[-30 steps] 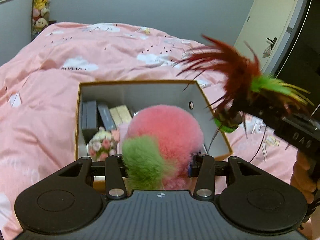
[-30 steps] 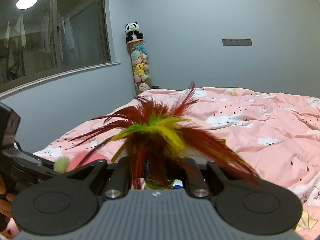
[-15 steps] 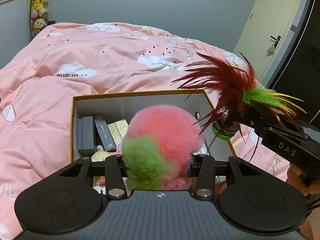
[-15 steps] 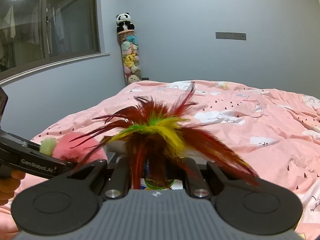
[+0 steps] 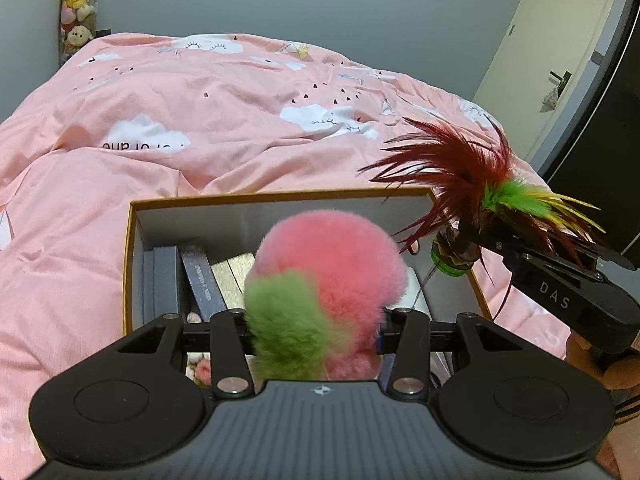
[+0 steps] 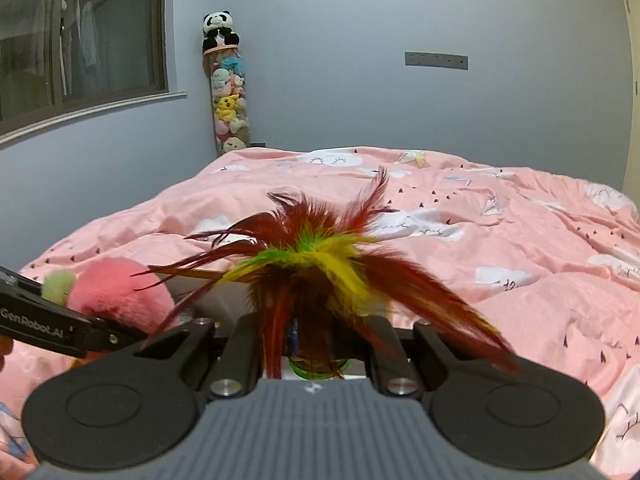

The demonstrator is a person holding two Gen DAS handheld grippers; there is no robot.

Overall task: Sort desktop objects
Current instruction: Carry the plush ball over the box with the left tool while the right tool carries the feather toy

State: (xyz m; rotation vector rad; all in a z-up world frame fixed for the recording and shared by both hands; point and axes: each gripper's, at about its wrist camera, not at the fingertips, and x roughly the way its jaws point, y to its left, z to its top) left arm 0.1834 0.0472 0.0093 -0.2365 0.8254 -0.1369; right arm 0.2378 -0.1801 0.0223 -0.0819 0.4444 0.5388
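While both of my tongs are carrying toys, the sorting is sitting somewhere in the middle, as I judge it. In the left wrist view the open box (image 5: pixel 132 264) is lying on the pink bed (image 5: pixel 200 128) at the centre of the frame, and it is already holding several things: dark slim boxes (image 5: pixel 198 276) are standing along its left side, with something floral peeking out at lower left, partly hidden by my tool. What is left is to set down the two pieces I am gripping; whether more loose items are waiting outside the frames, I cannot tell.

My left tongs (image 5: pixel 320 320) are pinching the pink and green pompom (image 5: pixel 328 280), the fingers drawn in partway against its fluff at the lower centre, and the ball is hanging over the box's open interior. My right tongs (image 6: pixel 314 340) are closing narrowly on the base of the feather toy (image 6: pixel 320 252), whose red, yellow and green plumes are fanning upward across the middle of the right wrist view. Seen from the left wrist, at the right edge, its green base is hovering at the box's right rim; it is probably just above the edge rather than touching it, though the fisheye is making that hard to judge.
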